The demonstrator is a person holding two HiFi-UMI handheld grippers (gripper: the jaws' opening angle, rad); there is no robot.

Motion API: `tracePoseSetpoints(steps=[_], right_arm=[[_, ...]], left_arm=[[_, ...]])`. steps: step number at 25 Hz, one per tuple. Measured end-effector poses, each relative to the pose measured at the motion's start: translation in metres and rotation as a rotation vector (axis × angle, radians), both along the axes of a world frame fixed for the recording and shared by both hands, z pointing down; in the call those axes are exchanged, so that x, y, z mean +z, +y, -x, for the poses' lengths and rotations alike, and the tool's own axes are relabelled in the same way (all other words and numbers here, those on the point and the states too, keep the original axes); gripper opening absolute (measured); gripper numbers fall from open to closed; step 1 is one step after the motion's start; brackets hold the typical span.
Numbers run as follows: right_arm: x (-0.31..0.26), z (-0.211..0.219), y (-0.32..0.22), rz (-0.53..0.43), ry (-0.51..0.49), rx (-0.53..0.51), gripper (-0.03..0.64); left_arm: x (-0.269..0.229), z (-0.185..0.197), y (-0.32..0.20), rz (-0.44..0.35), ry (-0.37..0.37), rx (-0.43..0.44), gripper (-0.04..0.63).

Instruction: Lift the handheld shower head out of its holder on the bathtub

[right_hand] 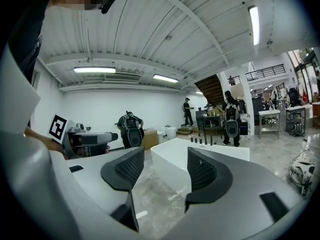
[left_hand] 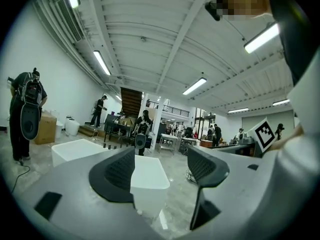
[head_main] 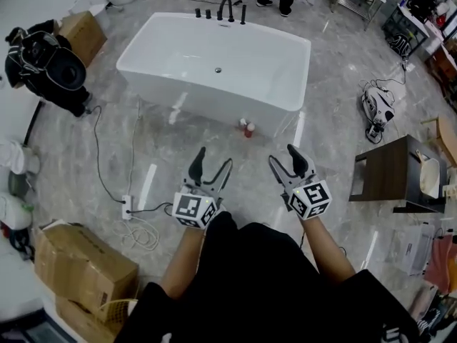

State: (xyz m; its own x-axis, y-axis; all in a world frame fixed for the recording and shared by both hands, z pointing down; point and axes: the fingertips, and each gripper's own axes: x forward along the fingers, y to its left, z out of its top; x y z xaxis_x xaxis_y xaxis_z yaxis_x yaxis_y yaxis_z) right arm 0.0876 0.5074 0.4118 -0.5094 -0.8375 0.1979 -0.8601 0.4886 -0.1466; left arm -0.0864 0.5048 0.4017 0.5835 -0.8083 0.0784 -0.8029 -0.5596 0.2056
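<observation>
Grey marbled floor (head_main: pixel 343 98) fills most of the head view, and the white bathtub (head_main: pixel 178 56) stands on it in the upper middle of the frame, its long side facing me. I judge the approach has barely begun: a broad strip of bare floor separates the tub from both tools.

Left gripper (head_main: pixel 214 159) and right gripper (head_main: pixel 282 156) sit side by side at lower centre, held out level ahead of the body and aimed at the tub. I read that as a carrying pose for walking up to it. In the left gripper view the tool (left_hand: pixel 160 169) has its jaws spread wide, with nothing between the pads but the distant tub (left_hand: pixel 150 176). The right gripper view shows the same: the tool (right_hand: pixel 165 171) is released and empty, and the tub's near wall (right_hand: pixel 167 166) shows through the gap.

A row of black fittings (head_main: pixel 221 11) stands on the tub's far rim, at the top of the head view. The handheld shower head (head_main: pixel 243 14) I take to be the upright black piece at the right end of that row, though it is too small to be sure. It is upright, apparently seated in its holder, and lies well apart from both tools, across the whole basin. In the right gripper view the row (right_hand: pixel 200 140) shows just above the jaws.
</observation>
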Motion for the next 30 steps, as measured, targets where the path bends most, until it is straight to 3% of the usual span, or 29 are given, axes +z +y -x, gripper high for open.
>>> tracePoseSetpoints(steps=[11, 17, 25, 30], right_arm=[[0.005, 0.089, -0.043, 0.021, -0.002, -0.017, 0.235], [0.007, 0.134, -0.05, 0.032, 0.015, -0.024, 0.235], [0.03, 0.137, -0.055, 0.079, 0.04, -0.033, 0.235], [0.036, 0.134, -0.072, 0.082, 0.031, -0.044, 0.235]], left_arm=[[0.003, 0.103, -0.021, 0.01, 0.001, -0.04, 0.305], [0.005, 0.14, -0.031, -0.005, 0.014, -0.043, 0.305], [0.015, 0.161, -0.04, 0.0, 0.057, -0.091, 0.305], [0.024, 0.158, -0.055, 0.016, 0.048, -0.098, 0.308]])
